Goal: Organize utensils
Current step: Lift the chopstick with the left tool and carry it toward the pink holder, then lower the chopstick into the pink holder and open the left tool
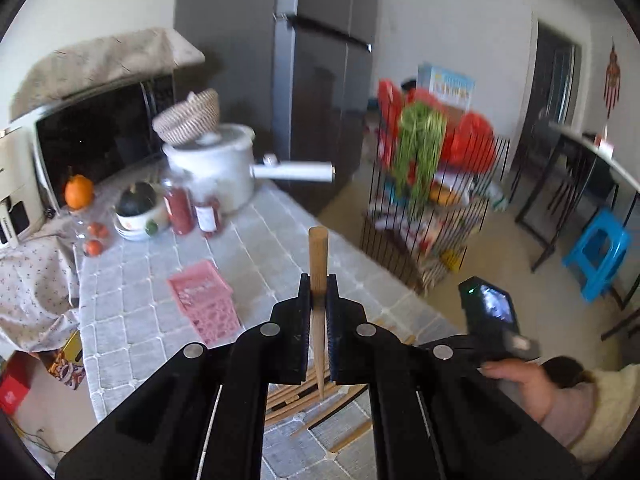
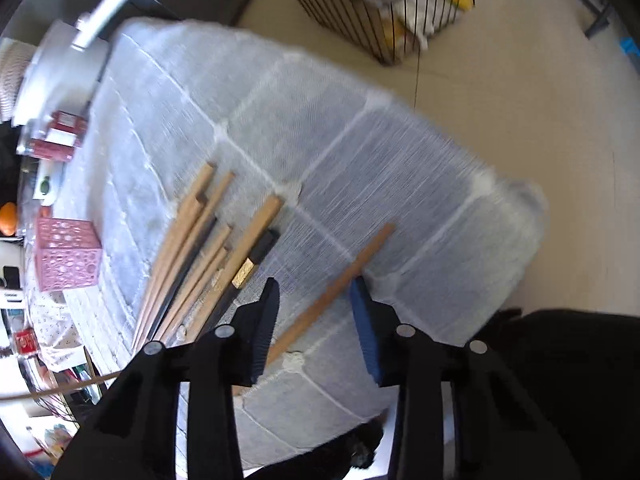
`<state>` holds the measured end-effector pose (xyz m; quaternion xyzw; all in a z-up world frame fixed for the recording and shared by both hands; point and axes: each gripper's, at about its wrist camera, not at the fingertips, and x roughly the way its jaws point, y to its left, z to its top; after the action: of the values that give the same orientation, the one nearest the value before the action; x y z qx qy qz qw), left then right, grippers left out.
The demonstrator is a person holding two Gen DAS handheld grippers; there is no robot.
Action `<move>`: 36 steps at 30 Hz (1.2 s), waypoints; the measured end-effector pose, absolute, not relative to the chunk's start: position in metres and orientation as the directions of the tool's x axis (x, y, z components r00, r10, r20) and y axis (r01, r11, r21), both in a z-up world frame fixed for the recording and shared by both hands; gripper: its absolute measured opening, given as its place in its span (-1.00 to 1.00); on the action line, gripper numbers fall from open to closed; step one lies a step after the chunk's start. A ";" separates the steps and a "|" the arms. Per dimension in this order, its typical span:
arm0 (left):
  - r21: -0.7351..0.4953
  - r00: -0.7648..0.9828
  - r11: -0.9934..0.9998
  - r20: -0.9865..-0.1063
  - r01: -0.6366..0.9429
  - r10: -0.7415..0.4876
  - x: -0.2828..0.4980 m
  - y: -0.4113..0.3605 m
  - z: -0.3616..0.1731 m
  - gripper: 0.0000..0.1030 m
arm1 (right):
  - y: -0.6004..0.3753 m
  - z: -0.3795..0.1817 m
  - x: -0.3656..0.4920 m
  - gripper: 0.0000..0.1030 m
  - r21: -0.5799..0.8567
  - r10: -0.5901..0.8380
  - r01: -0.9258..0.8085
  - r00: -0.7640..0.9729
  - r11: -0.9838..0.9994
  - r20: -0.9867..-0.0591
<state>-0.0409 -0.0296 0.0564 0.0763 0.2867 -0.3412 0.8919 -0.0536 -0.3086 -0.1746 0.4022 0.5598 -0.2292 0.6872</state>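
My left gripper (image 1: 319, 286) is shut on a wooden chopstick (image 1: 318, 264), held upright above the grey quilted table (image 1: 168, 344). A pink perforated holder (image 1: 204, 304) lies on its side on the table, left of the gripper; it also shows in the right wrist view (image 2: 68, 254). My right gripper (image 2: 316, 292) is open, its jaws on either side of a single wooden chopstick (image 2: 340, 284) lying on the table. A pile of several wooden and dark chopsticks (image 2: 200, 256) lies to its left, also visible below the left gripper (image 1: 304, 398).
A white pot (image 1: 216, 168) with a long handle, a woven basket, red jars (image 1: 192, 208), a bowl and an orange stand at the table's far end by a microwave. A wire rack (image 1: 432, 208) of groceries and a blue stool (image 1: 600, 252) stand on the floor to the right.
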 end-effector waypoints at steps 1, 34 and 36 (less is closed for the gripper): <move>-0.068 0.609 0.757 -0.551 0.650 -0.571 -0.044 -0.020 0.060 -0.87 | -0.307 -0.173 -0.053 -0.58 0.274 0.112 0.774 0.257 0.572 -0.960; -0.142 0.840 0.948 -0.438 0.285 -0.319 0.081 0.032 0.107 -0.88 | -0.218 0.118 0.056 -0.87 0.521 0.240 0.089 0.814 0.849 -0.529; -0.134 0.835 0.954 -0.461 0.269 -0.300 0.096 0.031 0.097 -0.87 | -0.205 0.118 0.066 -0.87 0.500 0.249 0.066 0.806 0.864 -0.537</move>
<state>0.0962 0.0315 0.0969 -0.0318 0.2460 -0.1486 0.9573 0.0665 -0.2051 0.1180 0.2562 0.3072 0.0499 0.9152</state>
